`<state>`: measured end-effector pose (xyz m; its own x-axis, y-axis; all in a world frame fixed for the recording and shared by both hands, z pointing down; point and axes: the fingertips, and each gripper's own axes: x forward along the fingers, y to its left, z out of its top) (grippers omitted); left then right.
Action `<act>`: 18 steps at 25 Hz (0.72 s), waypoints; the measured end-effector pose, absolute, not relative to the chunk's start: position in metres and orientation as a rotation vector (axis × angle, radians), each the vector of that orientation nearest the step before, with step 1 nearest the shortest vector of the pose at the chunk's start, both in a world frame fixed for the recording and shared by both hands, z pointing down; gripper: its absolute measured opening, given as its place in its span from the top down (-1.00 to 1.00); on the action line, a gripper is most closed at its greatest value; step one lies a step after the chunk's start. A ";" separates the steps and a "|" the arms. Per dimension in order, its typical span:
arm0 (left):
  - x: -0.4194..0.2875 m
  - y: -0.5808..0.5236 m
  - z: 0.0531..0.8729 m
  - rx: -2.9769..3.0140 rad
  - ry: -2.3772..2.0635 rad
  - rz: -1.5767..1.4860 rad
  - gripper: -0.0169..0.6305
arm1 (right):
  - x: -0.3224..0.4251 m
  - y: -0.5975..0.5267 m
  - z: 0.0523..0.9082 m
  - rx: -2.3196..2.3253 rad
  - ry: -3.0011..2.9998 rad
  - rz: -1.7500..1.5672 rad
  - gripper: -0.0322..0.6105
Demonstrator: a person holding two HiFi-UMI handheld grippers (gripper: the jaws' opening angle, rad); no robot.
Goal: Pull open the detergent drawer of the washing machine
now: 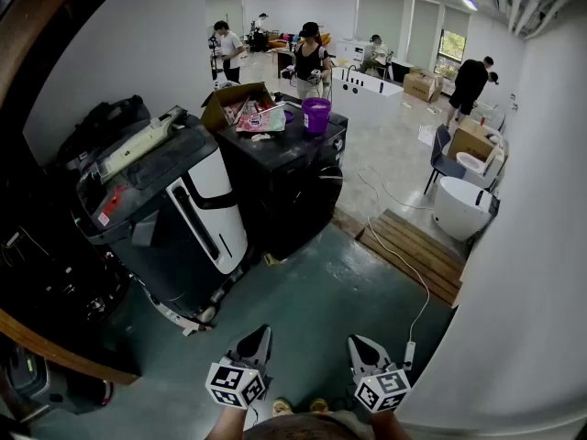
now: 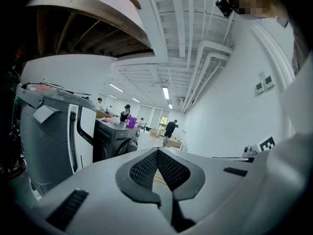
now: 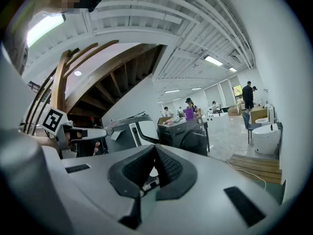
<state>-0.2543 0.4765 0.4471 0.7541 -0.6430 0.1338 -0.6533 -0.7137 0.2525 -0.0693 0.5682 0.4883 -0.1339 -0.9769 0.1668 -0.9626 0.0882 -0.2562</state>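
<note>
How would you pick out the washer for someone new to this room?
Look along the white wall at left, where two big machines stand. The washer is the black box right of the tilted grey-and-white machine. It alone has a round front door and a purple bucket on top.

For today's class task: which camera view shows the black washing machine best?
The head view. There the washing machine shows nearly whole from above, with its round door and its cluttered top. The left gripper view and the right gripper view both show it small and far off, with its base hidden.
</note>
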 end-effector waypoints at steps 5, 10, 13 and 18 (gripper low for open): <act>-0.253 0.478 0.449 2.667 -1.019 0.057 0.89 | -0.070 0.565 0.487 -2.045 2.299 -0.451 0.89; -0.258 0.475 0.451 2.675 -1.020 0.072 0.89 | -0.074 0.561 0.484 -2.047 2.306 -0.421 0.89; -0.262 0.473 0.450 2.671 -1.028 0.073 0.89 | -0.075 0.561 0.483 -2.041 2.308 -0.420 0.89; -0.271 0.465 0.449 2.673 -1.026 0.071 0.89 | -0.082 0.558 0.487 -2.050 2.303 -0.449 0.89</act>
<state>-0.2709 0.4649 0.4489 0.7470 -0.6491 0.1438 -0.6627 -0.7098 0.2385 -0.0823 0.5583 0.4866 -0.1338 -0.9762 0.1707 -0.9688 0.0926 -0.2298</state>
